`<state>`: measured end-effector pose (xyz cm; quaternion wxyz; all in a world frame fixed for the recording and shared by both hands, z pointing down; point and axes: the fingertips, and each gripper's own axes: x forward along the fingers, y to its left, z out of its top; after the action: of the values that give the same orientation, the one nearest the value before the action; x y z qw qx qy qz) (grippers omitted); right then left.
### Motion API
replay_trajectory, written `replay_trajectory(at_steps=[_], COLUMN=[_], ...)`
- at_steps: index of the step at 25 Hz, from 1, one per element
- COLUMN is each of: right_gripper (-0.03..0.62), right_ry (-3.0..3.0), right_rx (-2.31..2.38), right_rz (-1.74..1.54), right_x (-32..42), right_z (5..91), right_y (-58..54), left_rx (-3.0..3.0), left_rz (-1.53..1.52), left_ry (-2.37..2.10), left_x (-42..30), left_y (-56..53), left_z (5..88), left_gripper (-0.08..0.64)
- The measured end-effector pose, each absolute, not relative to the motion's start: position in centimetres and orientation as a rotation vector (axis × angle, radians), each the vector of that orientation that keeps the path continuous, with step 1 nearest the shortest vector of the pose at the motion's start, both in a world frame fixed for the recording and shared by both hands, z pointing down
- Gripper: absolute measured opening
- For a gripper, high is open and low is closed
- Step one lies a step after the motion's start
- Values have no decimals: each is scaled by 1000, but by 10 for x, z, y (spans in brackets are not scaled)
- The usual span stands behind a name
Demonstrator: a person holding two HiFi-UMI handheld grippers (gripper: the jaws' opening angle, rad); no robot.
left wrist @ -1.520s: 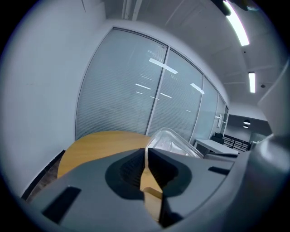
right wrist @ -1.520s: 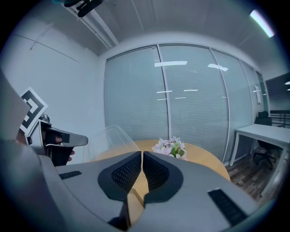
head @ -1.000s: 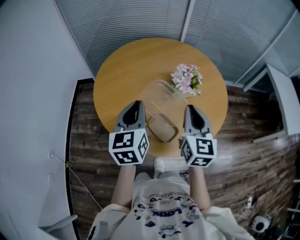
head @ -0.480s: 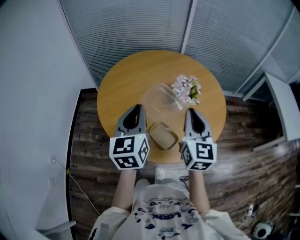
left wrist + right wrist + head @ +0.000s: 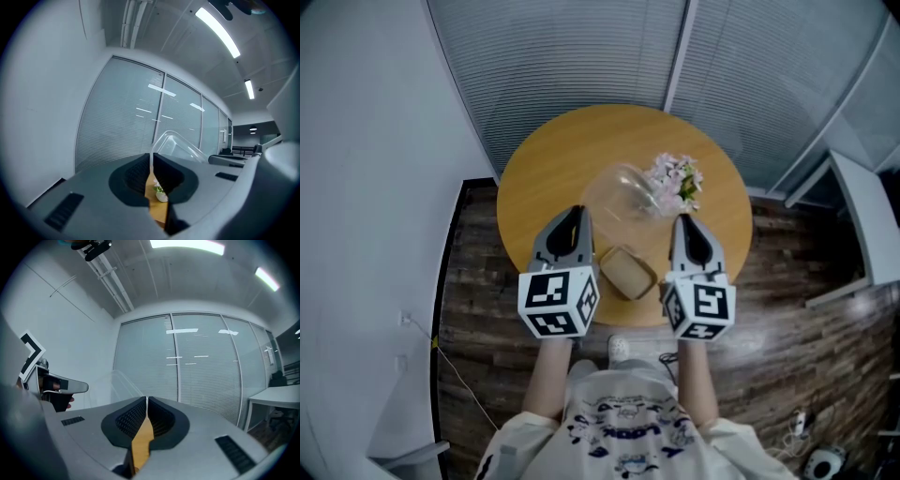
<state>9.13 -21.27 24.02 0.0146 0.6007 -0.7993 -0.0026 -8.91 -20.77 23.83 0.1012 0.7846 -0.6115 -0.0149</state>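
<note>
The left gripper (image 5: 573,214) has its jaws pressed together on the thin rim of a clear container (image 5: 623,192); in the left gripper view the rim runs straight into the closed gap (image 5: 151,161) and the container (image 5: 180,146) rises just beyond it. The right gripper (image 5: 684,222) is likewise closed, and in the right gripper view a thin clear edge sits in its gap (image 5: 146,401), with the container's wall (image 5: 110,383) sloping off to the left of it. The container hangs between the two gripper tips, tilted, over the middle of the round table (image 5: 544,178) and not resting on it. Both gripper views look upward, to the blinds and the ceiling lights. A tan box (image 5: 626,272) lies on the table at its near edge, between the two grippers and touching neither. The flowers (image 5: 678,181) stand toward the table's right edge, partly behind the container; they also show low in the slit under the left jaws (image 5: 159,192). The table stands on a dark wooden floor (image 5: 473,281).
</note>
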Motion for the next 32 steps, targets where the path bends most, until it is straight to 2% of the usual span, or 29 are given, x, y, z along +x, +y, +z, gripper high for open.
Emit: replay_trajectory(at_steps=[32], right_gripper=[17], right_ry=[-2493], right_rx=[1839], right_rz=[-7], right_x=[81], right_z=[241], right_y=[-222], left_rx=[2303], left_rz=[-47], left_ry=[-1804], left_x=[-96], left_y=[-217], left_z=[243], left_gripper=[25])
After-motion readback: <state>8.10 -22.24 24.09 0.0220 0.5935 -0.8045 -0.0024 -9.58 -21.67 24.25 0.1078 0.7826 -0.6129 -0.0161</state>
